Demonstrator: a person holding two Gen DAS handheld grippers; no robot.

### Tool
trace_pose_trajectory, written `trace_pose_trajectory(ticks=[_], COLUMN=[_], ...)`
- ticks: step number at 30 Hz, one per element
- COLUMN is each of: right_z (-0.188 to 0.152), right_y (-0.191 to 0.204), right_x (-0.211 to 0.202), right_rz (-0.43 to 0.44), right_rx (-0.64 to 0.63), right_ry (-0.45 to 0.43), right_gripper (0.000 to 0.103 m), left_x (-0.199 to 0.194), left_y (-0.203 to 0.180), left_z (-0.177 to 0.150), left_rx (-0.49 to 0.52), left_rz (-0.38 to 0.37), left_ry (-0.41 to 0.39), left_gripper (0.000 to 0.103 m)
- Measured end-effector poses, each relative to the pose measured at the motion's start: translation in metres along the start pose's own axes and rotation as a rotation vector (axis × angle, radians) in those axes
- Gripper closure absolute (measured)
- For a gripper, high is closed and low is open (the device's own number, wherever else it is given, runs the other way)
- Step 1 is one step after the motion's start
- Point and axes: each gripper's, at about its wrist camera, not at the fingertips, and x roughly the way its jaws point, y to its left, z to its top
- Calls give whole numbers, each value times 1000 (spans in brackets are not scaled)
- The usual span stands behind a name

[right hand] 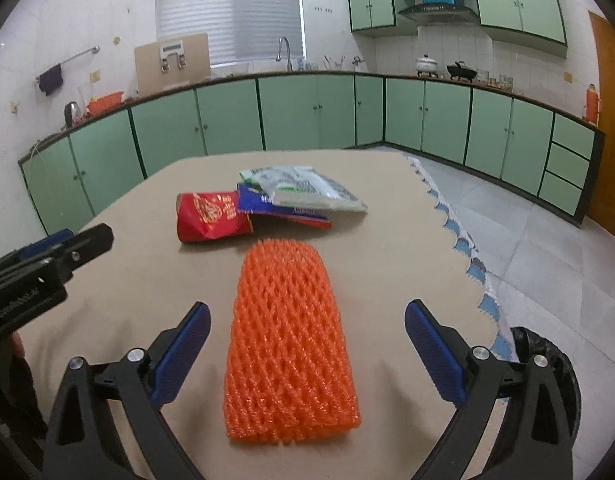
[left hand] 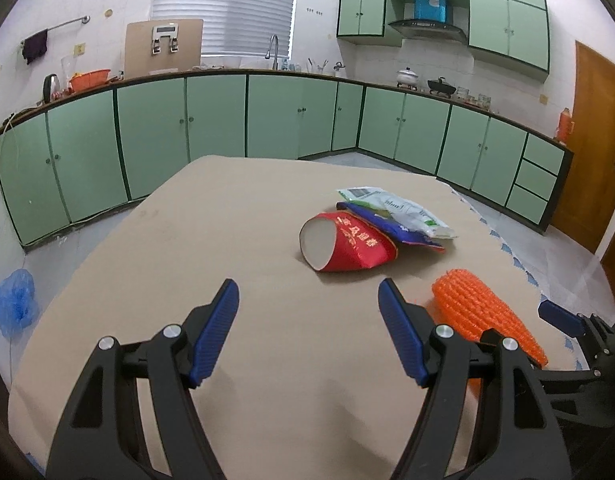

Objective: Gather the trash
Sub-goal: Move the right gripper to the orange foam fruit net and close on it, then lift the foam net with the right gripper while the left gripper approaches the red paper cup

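**Both tools wide over the worktop, trash ahead**

The left tool (left hand: 308, 300) hangs with its jaws wide and nothing between them, only bare tan worktop (left hand: 235, 216) under it. The right tool (right hand: 307, 322) is also wide; the orange foam net (right hand: 289, 344) lies lengthwise in the gap at the middle of the frame, touched by neither pad. Past the net, at centre, a crushed red paper cup (right hand: 211, 218) lies on its side, its end tucked under a blue packet (right hand: 283, 206), with a white and green packet (right hand: 307, 188) on top. Open worktop lies left of the pile in both views. The worktop's right edge, trimmed with a scalloped blue and white border (right hand: 463, 244), runs near the net at the right of the frame, and tiled floor (right hand: 527, 232) lies beyond it.
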Motion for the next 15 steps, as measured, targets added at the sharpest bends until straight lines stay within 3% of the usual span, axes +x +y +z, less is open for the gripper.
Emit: trace_pose_trajectory(ticks=[3,6,8,14,15], right_z=[-2,-4,-6,-6,-5], right_y=[-2,1,2,6,5], right_x=[4,10,13,11,11], right_rz=[7,27,48,76,80], right_rx=[-2,-18,-25,-54,-48], right_ry=[24,54,72,67,65], right_gripper=[12,30,50,88,90], left_x=[3,5,7,19,20], left_y=[2,3,3,2,2], left_z=[-2,-3,-5,-3,-2], left_rx=[-2,-5,-4,-3,-5], left_rz=[4,5,6,5,3], left_ry=[6,13,17,37,38], left_gripper=[33,33,33,33,33])
